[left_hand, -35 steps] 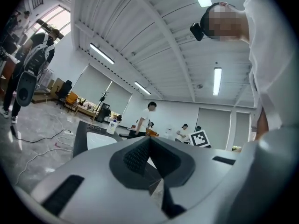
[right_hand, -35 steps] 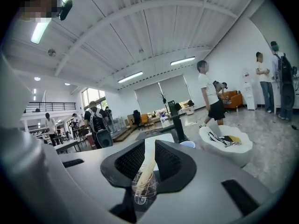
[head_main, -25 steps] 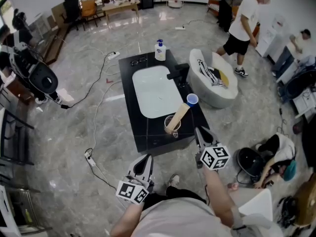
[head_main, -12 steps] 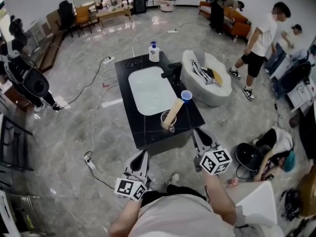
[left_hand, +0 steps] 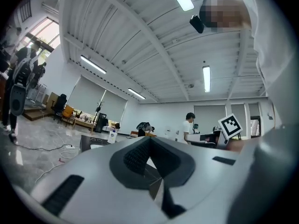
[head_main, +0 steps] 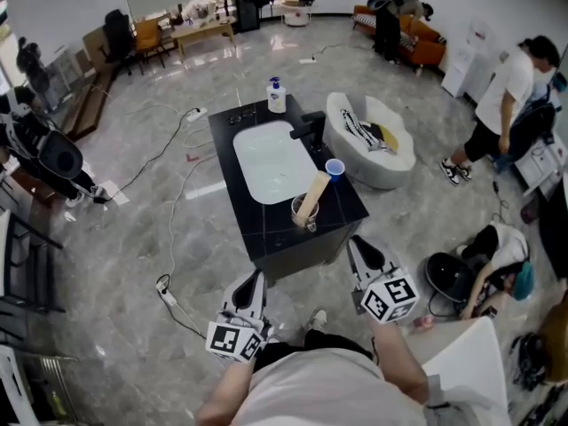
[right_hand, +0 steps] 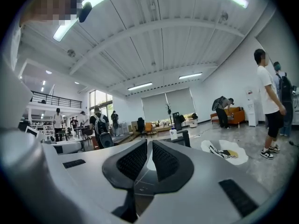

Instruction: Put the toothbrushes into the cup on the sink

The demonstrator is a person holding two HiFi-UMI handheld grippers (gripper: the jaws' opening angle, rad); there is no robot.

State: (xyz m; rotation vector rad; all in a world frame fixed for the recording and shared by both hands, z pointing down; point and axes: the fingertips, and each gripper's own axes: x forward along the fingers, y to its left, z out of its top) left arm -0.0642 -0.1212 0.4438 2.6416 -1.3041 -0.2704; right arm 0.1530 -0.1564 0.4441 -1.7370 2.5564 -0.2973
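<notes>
Both grippers hang low in front of the person, well apart from the black table [head_main: 266, 238] with its white basin [head_main: 271, 162]. The left gripper [head_main: 256, 280] is closed, its pads meeting at the tips on nothing. The right gripper [head_main: 360, 246] is drawn in to a thin slit and is also empty.

The cup [head_main: 303, 216] stands near the table's front right corner, just beside the basin's front edge. A pale, long bundle leans out of it toward the right edge; I take it for the toothbrushes [head_main: 312, 196], though it is too small to be sure. A blue cup [head_main: 335, 167] sits further back along the right edge.

The task looks as good as done, since no brush shows on the table. The step in hand seems to be a last check:
- Scan the dark top for a stray brush.
- Keep both grippers clear of the cup, because the leaning bundle could tip it.
- Lower any further brush from straight above, on the near side of the cup away from the lean.
- Let go only once it bottoms out.
</notes>
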